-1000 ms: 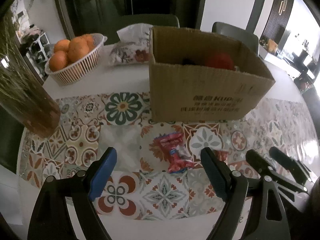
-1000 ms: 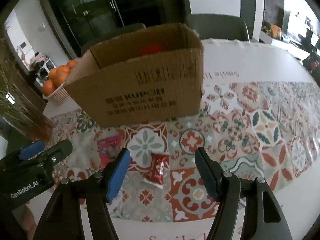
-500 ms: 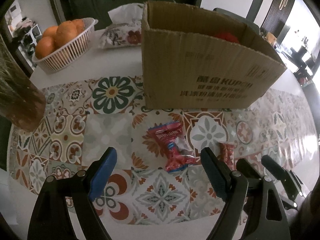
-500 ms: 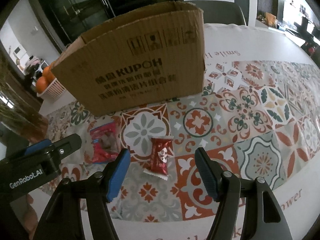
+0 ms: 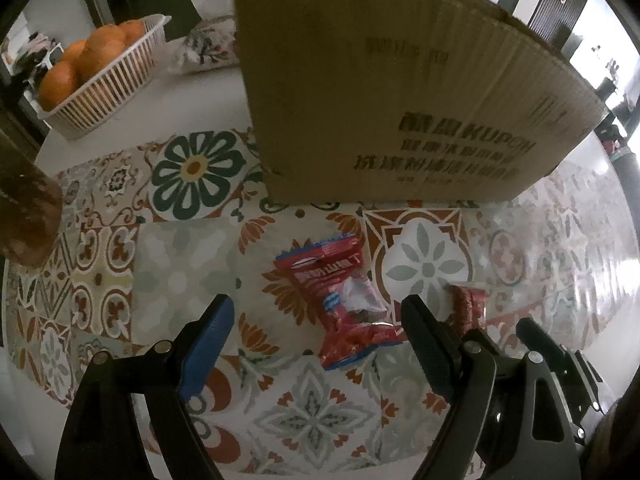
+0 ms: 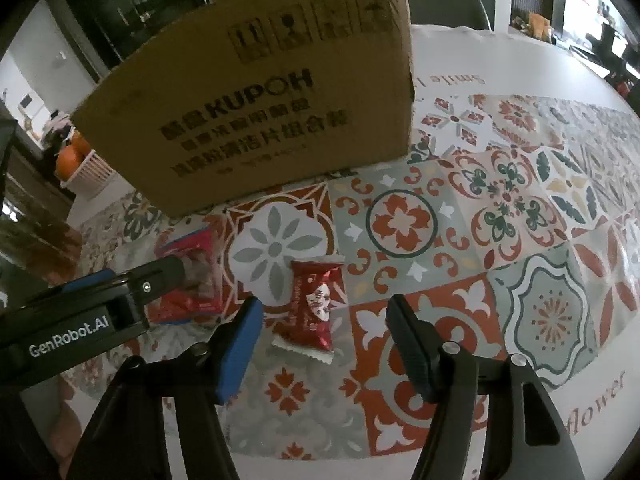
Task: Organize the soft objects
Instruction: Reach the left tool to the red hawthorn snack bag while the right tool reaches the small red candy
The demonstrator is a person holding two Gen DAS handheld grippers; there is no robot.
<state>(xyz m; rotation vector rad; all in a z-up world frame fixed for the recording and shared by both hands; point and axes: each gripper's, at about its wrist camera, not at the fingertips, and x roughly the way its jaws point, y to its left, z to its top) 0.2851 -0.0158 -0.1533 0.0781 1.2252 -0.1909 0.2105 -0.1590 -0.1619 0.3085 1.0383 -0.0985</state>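
Observation:
A red snack packet with blue edges (image 5: pixel 344 300) lies on the patterned tablecloth, just ahead of my open left gripper (image 5: pixel 316 320); it also shows in the right wrist view (image 6: pixel 192 276). A smaller dark red candy packet (image 6: pixel 314 304) lies between the fingertips of my open right gripper (image 6: pixel 324 320); in the left wrist view it (image 5: pixel 466 306) lies to the right. A cardboard box (image 5: pixel 400 92) stands behind both packets and also shows in the right wrist view (image 6: pixel 256 100); its inside is hidden.
A white basket of oranges (image 5: pixel 96 80) stands at the back left with a floral tissue pack (image 5: pixel 208 46) beside it. A brown vase (image 5: pixel 24 208) stands at the left edge. The left gripper's body (image 6: pixel 80 320) reaches into the right wrist view.
Both grippers have moved down and forward toward the packets. The box now fills more of each view and its inside has dropped out of sight. Both stay open.

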